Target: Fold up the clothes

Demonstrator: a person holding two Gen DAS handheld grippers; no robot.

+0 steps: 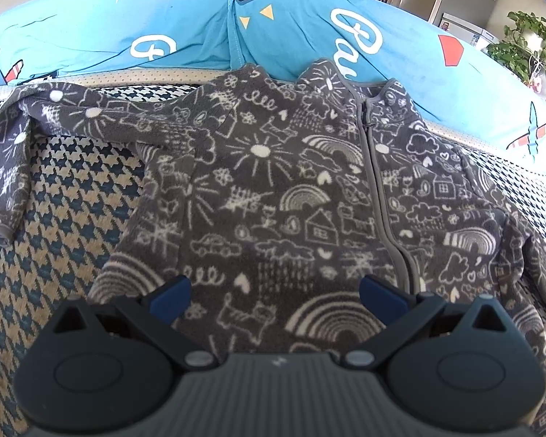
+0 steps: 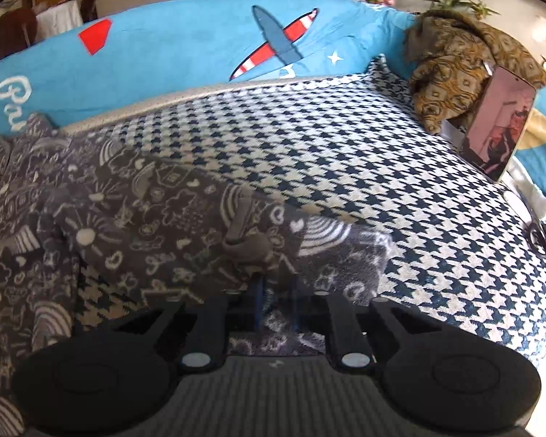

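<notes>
A: Fleece jacket [image 1: 273,189] lies flat on the houndstooth cover [image 1: 72,196], collar at the far edge. Left gripper [image 1: 275,293]?
B: Wide open above the hem, holding nothing.
A: Right view?
B: Right gripper [image 2: 276,291] pinched shut on the sleeve [image 2: 200,225].

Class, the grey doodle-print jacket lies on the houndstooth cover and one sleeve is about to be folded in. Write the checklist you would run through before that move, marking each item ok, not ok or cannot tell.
1. Right claw shut on the sleeve: ok, fabric is bunched between its fingers.
2. Left claw free: ok, open above the jacket body.
3. Zip closed: ok where visible.
4. Jacket body flat: ok, minor ripples.
5. Scissors away from the fold path: ok, at the cover's far edge.
6. Other sleeve laid straight: not ok, it bends downward.
</notes>
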